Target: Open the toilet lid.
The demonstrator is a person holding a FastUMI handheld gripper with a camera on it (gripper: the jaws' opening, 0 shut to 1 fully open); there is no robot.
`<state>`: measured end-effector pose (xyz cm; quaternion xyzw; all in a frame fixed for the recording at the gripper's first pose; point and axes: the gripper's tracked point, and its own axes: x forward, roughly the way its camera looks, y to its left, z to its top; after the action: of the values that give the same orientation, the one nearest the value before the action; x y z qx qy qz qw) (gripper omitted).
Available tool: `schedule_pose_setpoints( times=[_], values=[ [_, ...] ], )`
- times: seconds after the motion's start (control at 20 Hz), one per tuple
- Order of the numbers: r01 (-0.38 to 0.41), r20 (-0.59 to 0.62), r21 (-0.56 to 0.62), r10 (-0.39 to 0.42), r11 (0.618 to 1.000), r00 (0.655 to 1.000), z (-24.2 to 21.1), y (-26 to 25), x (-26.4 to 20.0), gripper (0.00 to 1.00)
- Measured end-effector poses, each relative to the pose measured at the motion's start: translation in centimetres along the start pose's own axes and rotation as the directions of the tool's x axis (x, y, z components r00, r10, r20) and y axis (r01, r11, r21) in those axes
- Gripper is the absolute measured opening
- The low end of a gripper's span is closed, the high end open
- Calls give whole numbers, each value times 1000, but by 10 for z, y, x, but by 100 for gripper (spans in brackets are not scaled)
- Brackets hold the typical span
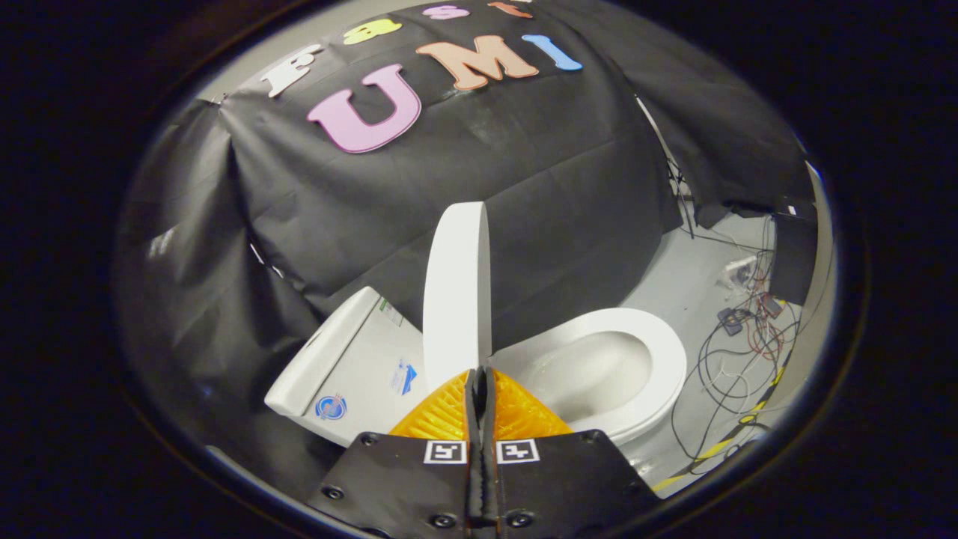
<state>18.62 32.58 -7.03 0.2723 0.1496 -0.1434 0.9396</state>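
The claw [479, 385] is seen with its two fingers drawn together until barely a slit is left between them, and nothing can be made out clamped in that slit. Directly ahead of the fingertips, and seemingly touching them at its lower edge, the white oval plastic toilet lid [456, 292] is stood almost upright and is met edge-on, so that its long axis runs up and away from the claw towards the black cloth wall. Whether the lid's edge is pinched or merely rested against cannot be told. To the right of the lid, the white ring seat and open bowl of the toilet [658, 367] are laid bare; to its left, the white cistern with its small stickers [352, 367] is set, and it is towards this cistern that the lid would have to be leaned. The task is judged to be nearly done: only a short push leftward, onto the cistern, appears to be called for. A tangle of cables [741, 344] is strewn on the pale floor beyond the bowl.
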Motion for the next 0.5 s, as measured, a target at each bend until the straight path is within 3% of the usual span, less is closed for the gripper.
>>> schedule_pose_setpoints(
  times=[0.5],
  values=[
    [-37,1,-47,37,998,999,0,25,0,0]
  ],
)
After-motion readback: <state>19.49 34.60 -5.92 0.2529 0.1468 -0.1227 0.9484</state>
